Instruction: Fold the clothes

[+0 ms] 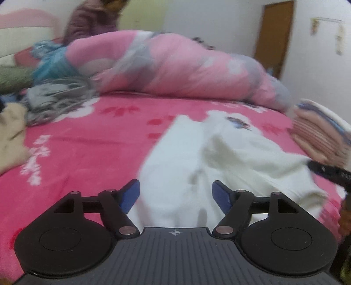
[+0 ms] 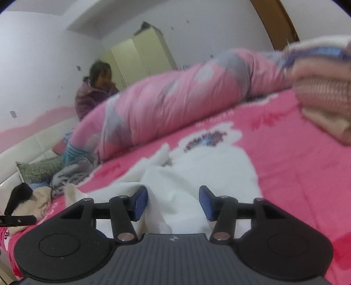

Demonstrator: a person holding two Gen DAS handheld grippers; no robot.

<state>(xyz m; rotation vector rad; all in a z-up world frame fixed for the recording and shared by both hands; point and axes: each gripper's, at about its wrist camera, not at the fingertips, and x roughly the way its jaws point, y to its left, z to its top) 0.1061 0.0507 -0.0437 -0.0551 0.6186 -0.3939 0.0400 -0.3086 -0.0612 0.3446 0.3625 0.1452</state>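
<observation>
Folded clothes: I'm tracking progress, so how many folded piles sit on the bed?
1. One folded pile sits at the bed's right edge, beyond the white garment; loose clothes lie heaped on the left, possibly hiding others.

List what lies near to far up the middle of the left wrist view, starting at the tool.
Left tool, open → white garment on the pink bedsheet → rolled pink quilt → white wall.
</observation>
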